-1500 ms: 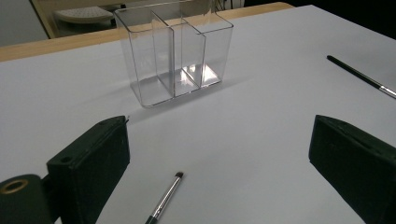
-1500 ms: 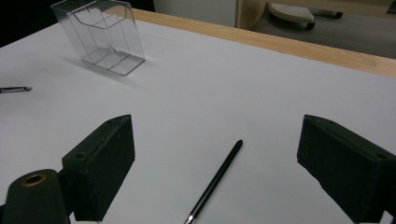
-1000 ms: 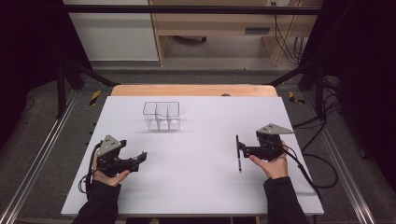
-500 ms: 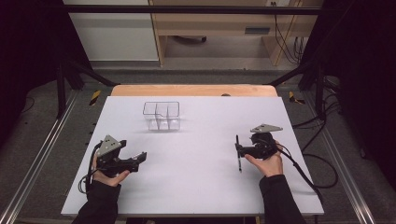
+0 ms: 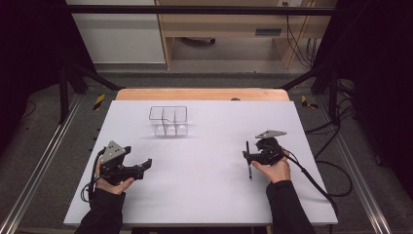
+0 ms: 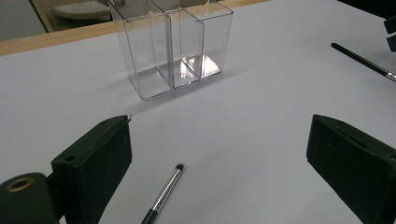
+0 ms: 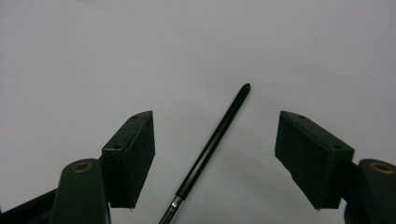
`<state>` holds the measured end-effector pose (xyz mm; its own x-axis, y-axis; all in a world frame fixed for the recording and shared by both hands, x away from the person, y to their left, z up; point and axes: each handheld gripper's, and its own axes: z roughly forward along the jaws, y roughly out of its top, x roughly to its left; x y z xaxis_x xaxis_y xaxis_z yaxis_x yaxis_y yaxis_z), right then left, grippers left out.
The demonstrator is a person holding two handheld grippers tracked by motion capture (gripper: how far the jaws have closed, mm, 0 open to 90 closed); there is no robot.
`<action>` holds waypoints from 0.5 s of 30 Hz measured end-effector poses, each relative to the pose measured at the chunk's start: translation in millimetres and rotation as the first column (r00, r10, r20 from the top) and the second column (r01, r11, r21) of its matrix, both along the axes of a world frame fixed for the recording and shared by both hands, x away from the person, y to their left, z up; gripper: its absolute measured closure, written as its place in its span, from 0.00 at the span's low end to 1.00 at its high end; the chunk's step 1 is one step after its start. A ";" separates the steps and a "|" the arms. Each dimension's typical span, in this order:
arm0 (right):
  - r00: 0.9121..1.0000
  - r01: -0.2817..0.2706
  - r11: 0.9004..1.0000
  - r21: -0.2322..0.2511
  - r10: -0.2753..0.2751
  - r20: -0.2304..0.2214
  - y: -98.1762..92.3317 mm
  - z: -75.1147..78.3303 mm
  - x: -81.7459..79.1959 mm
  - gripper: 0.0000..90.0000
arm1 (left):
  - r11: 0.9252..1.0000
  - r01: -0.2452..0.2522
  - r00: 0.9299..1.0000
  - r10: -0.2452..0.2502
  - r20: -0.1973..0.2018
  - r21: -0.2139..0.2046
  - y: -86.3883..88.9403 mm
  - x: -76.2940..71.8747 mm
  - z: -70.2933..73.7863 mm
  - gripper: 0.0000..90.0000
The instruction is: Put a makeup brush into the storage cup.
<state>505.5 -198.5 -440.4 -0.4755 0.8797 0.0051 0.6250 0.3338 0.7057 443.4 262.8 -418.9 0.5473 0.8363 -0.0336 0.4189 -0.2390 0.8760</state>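
A clear plastic organizer (image 5: 168, 120) (image 6: 175, 44) with upright dividers stands at the back left of the white table (image 5: 204, 195). A thin black brush (image 5: 249, 165) (image 7: 212, 140) lies on the table at the right. My right gripper (image 5: 246, 156) (image 7: 214, 116) hangs low over it, handle between the jaws. The jaws have just been closing, and the pads stand clear of the handle. My left gripper (image 5: 145, 165) (image 6: 219, 128) rests open near the left front. A small silver-ferruled brush (image 6: 163, 196) lies between its jaws, untouched. The left gripper view also catches the black brush (image 6: 362, 60) far off.
A wooden strip (image 5: 202, 94) borders the table's far edge. A cable (image 5: 316, 180) trails from the right gripper off the right side. Metal rails (image 5: 39, 165) run along the left of the table, with dark floor beyond.
My right gripper has sunk toward the table and shifted slightly left over the black brush, its jaws narrower than before. The left gripper has stayed put.
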 end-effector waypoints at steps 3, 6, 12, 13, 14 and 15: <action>1.000 -0.007 1.000 -0.012 0.007 -0.028 3.1 -4.3 2.3 0.36 | 1.000 0.001 1.000 -0.001 0.000 0.002 0.0 0.1 0.0 0.07; 0.999 -0.015 0.999 -0.032 0.014 -0.042 6.9 -7.8 4.3 0.39 | 1.000 0.002 1.000 -0.002 -0.002 0.001 0.1 0.4 -0.3 0.07; 0.997 -0.029 0.999 -0.032 0.027 -0.066 13.1 -11.9 7.3 0.46 | 1.000 0.006 1.000 -0.006 -0.004 -0.002 0.8 0.3 -0.3 0.07; 0.997 -0.032 0.999 -0.042 0.029 -0.073 14.1 -14.1 8.0 0.48 | 1.000 0.006 1.000 -0.006 -0.005 -0.002 0.8 0.4 -0.4 0.07; 0.997 -0.032 0.998 -0.047 0.028 -0.079 14.4 -14.9 8.3 0.49 | 1.000 0.007 1.000 -0.007 -0.006 -0.002 0.8 0.4 -0.5 0.08; 0.997 -0.032 0.998 -0.047 0.028 -0.079 14.4 -14.9 8.3 0.49 | 1.000 0.008 1.000 -0.008 -0.006 -0.001 0.7 0.4 -0.5 0.08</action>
